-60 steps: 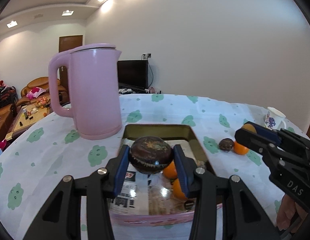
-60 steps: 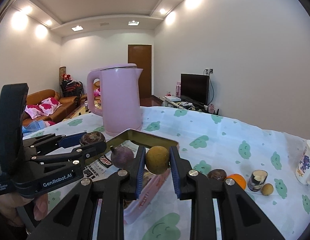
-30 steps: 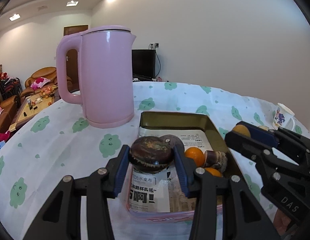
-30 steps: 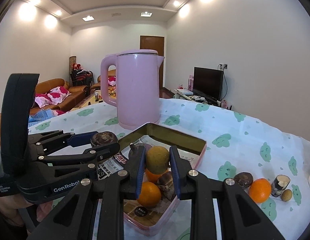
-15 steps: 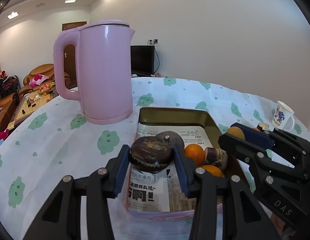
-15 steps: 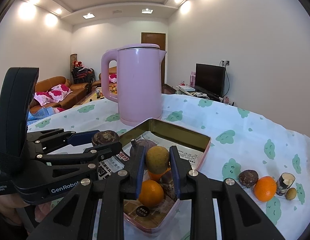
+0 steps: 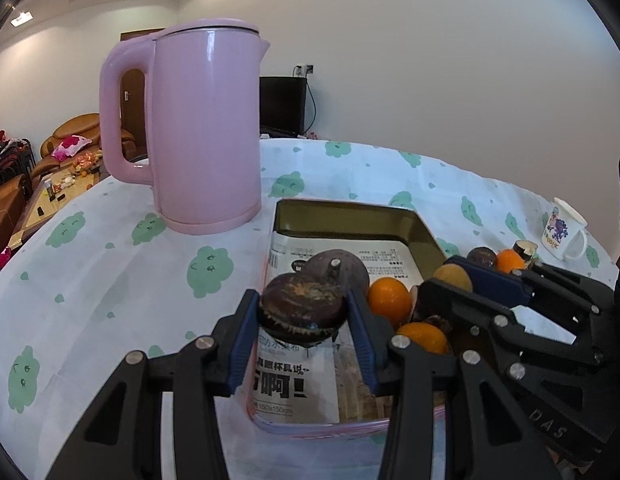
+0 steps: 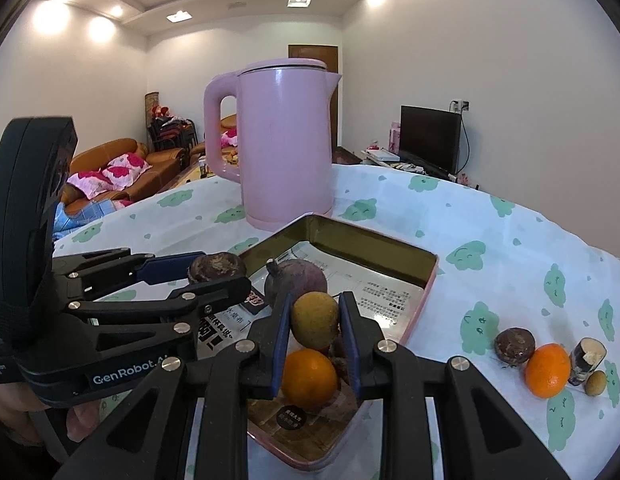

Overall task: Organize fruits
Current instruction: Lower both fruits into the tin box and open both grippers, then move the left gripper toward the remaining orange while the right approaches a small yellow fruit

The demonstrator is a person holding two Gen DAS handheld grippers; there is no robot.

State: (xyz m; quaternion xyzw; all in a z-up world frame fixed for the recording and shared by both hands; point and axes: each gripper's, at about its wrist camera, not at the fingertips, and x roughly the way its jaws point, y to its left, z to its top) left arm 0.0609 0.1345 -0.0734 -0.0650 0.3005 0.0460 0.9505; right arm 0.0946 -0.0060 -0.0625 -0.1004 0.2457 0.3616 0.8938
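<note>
Since a moment ago we have moved closer to the kettle (image 7: 206,128), and it looms larger. Nearest us, our left gripper (image 7: 302,316) is clamped on a dark brown fruit (image 7: 302,306) above the tin (image 7: 349,210). Our right gripper (image 8: 314,322) is closed tight on a yellow-brown fruit (image 8: 314,320), also over the tin. Below lie two oranges (image 8: 308,372) and a purple fruit (image 8: 296,280). Farther right, loose fruit (image 8: 547,370) sits on the tablecloth (image 7: 90,280).
</note>
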